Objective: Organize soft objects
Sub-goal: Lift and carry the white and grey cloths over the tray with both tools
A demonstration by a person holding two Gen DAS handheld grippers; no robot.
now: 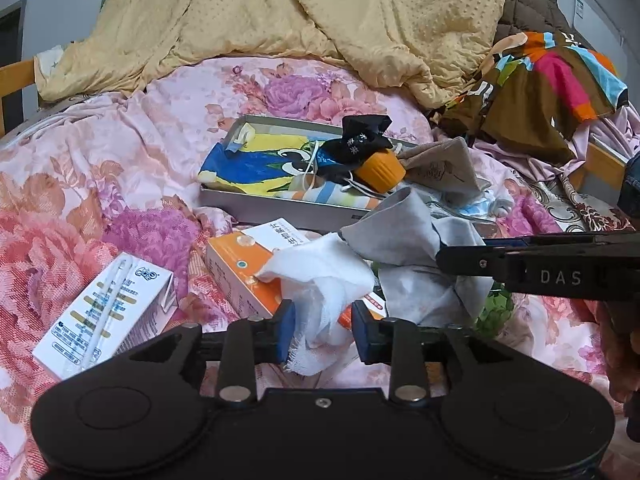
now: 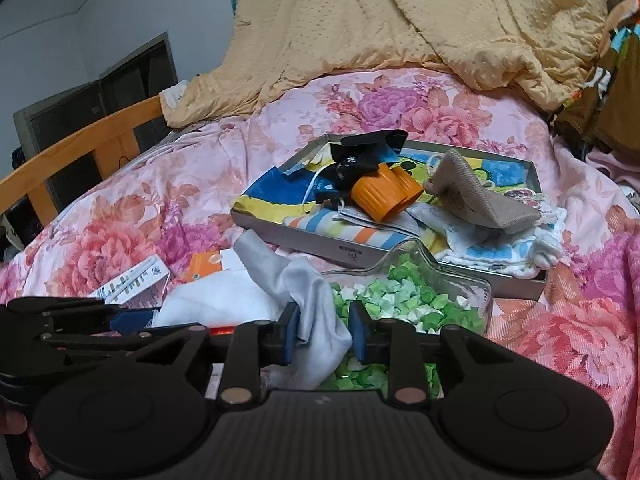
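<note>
My left gripper (image 1: 323,330) has its jaws around a white gauze cloth (image 1: 320,272), which drapes over an orange box (image 1: 236,276). My right gripper (image 2: 323,330) has its jaws around a grey cloth (image 2: 308,308), also in the left wrist view (image 1: 412,240), where the right gripper's fingers (image 1: 480,258) pinch it. A grey tray (image 2: 516,284) on the floral bedsheet holds cloths, a tan pouch (image 2: 476,196), a black cloth (image 2: 360,156) and orange caps (image 2: 376,196). The tray also shows in the left wrist view (image 1: 276,210).
A glass bottle of green paper stars (image 2: 420,300) lies under the right gripper. A white carton (image 1: 108,312) lies left. A yellow quilt (image 1: 320,20) and colourful clothes (image 1: 552,80) pile at the back. A wooden bed rail (image 2: 80,148) runs left.
</note>
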